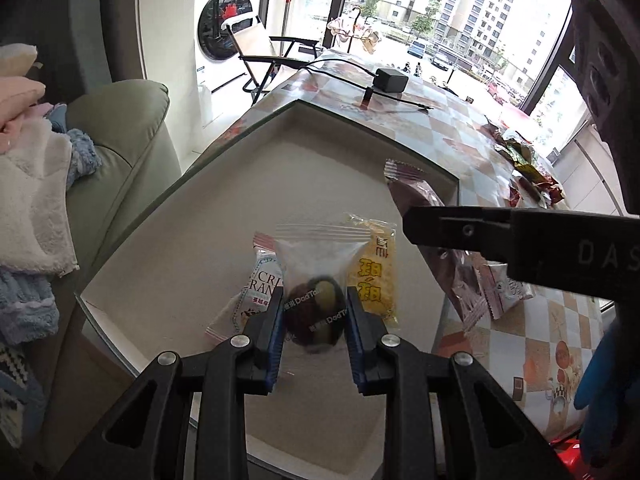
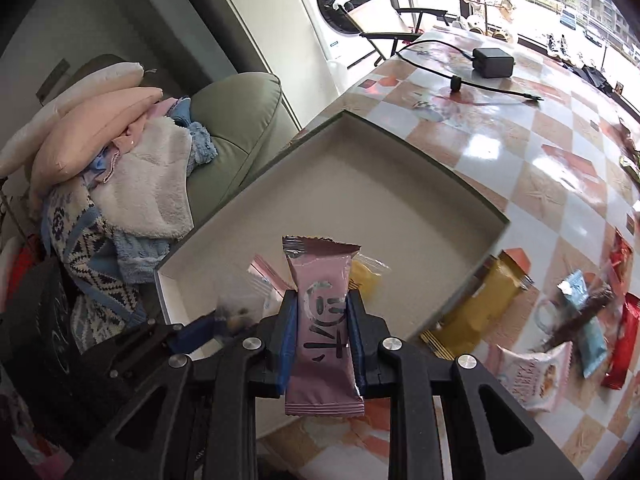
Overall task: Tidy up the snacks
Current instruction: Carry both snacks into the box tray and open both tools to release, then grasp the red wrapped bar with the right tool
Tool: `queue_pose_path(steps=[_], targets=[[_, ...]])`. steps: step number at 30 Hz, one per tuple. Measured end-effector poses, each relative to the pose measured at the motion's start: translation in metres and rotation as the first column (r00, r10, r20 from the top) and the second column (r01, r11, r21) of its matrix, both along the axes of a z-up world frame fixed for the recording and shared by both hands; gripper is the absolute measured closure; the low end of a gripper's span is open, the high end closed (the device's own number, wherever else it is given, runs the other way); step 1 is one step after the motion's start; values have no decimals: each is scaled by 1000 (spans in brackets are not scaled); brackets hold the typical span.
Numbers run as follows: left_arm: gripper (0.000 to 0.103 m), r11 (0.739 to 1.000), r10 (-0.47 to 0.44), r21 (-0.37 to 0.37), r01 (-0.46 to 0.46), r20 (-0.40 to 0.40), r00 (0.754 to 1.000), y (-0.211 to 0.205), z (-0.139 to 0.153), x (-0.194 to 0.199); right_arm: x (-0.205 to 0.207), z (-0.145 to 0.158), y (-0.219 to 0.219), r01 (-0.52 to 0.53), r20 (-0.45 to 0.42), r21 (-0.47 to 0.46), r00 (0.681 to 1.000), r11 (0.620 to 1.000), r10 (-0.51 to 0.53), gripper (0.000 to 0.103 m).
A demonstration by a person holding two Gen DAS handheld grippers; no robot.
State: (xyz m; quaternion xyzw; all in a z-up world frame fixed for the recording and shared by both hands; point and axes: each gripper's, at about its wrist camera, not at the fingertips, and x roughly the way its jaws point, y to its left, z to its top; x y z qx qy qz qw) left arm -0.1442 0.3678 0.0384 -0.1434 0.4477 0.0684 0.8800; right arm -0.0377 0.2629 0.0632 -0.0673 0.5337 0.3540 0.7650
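Pink snack bar (image 2: pixel 324 320) upright between right gripper (image 2: pixel 323 334) pads, above box (image 2: pixel 420 216).

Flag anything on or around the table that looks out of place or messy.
The box pokes past the table edge toward the armchair, which is heaped with crumpled laundry. A charger with loose cable lies among snack things. Unsorted packets sprawl right of the box.

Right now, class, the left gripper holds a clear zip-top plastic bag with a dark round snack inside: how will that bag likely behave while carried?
The clear zip-top plastic bag probably flops: its thin film stands loose above the left gripper. It looks light, holding one small dark snack. The smooth film may slip, so the grip likely relies on the lump inside.
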Motion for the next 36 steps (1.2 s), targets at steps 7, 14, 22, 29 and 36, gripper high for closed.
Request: queue_pose_path(steps=[7,14,22,29,36], targets=[[72,1000,-4,18,4,-4,1000,3,-7,5,7,-14,9,9,-32,-34,999,999,-10,77],[31,999,-4,52,3,15,1000,-2,-2,9,13,-13,-7,62,-6,-36,998,997,-63,5],[30,983,-151,120,142,74,986,-49,20,10,30,-5,-74,169,65,-70,984,983,-164,5],[23,891,-426,207,403,76,902,-140,29,34,55,-8,-179,385,67,-92,923,918,-380,5],[23,788,-562,307,534,1,827,-209,11,74,80,-31,-264,518,17,-123,854,847,-520,5]])
